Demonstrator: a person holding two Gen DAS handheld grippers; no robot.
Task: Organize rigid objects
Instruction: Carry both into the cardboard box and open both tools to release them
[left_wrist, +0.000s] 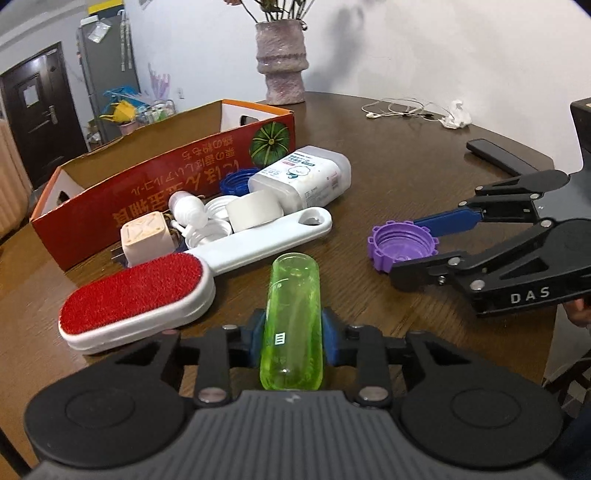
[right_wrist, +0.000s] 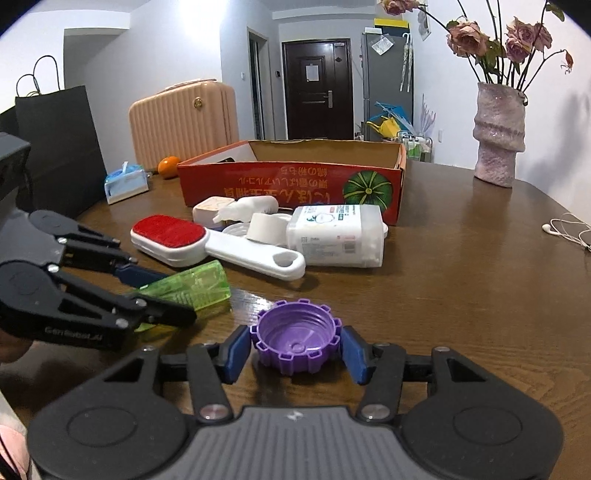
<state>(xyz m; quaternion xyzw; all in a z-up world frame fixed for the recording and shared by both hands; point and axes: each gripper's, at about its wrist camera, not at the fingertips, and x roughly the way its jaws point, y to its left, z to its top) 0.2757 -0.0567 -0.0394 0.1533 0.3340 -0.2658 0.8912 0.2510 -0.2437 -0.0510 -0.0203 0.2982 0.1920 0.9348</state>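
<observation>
A translucent green case (left_wrist: 293, 295) lies lengthwise between the blue pads of my left gripper (left_wrist: 291, 332), which is shut on it low over the brown table (left_wrist: 406, 177). The right wrist view shows the same green case (right_wrist: 199, 288) in that left gripper (right_wrist: 173, 295). A purple toothed cap (right_wrist: 295, 332), open side up, sits on the table between the pads of my right gripper (right_wrist: 295, 343), and both pads touch its sides. From the left wrist, the purple cap (left_wrist: 391, 243) is in the right gripper (left_wrist: 404, 247). The open red cardboard box (left_wrist: 166, 173) stands behind.
In front of the box lie a red-faced white lint brush (left_wrist: 136, 295), a white wipes container (left_wrist: 306, 177), a blue cap (left_wrist: 236, 181) and small white items. A vase (left_wrist: 282, 62), earphones (left_wrist: 406, 109) and a black flat device (left_wrist: 495, 153) sit further back. A tissue pack (right_wrist: 123, 182) and an orange (right_wrist: 168, 166) are at the left.
</observation>
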